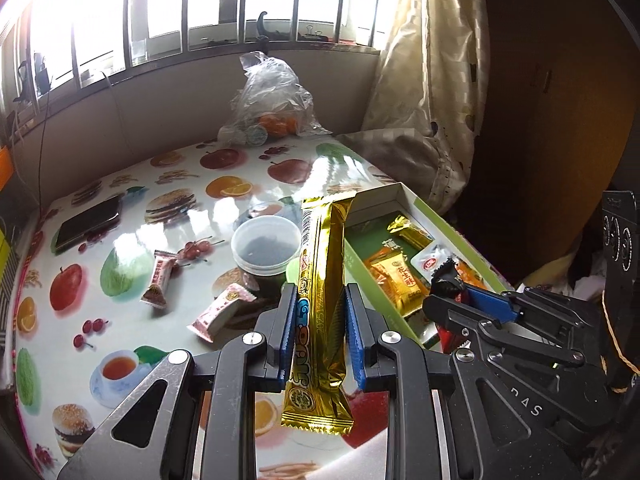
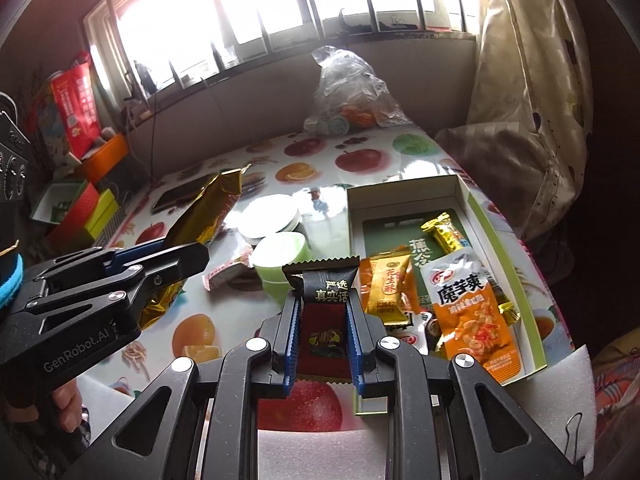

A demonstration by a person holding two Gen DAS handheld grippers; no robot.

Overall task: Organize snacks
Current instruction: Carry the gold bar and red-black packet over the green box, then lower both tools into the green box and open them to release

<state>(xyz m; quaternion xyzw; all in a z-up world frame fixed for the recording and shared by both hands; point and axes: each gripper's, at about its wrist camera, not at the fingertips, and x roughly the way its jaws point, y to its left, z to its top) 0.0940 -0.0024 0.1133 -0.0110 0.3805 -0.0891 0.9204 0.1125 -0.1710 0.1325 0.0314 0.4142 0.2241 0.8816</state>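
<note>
Left hand-held gripper clamped an upright gold bar over the bench; right hand-held gripper pinched a black packet beside the box.

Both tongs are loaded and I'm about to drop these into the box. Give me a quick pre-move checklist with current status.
1. Left tongs shut on the gold bar: ok, gripped near mid-length, standing upright.
2. Right tongs shut on the black packet: ok, both pads against its sides.
3. Box open and reachable: ok, no lid over it.
4. Free space in the box: ok, the far half is bare; snacks crowd the near end.
5. Tongs clear of each other: ok, apart, though close side by side.
6. Pink snacks on the table left to collect: not ok, two lie outside the box.
</note>
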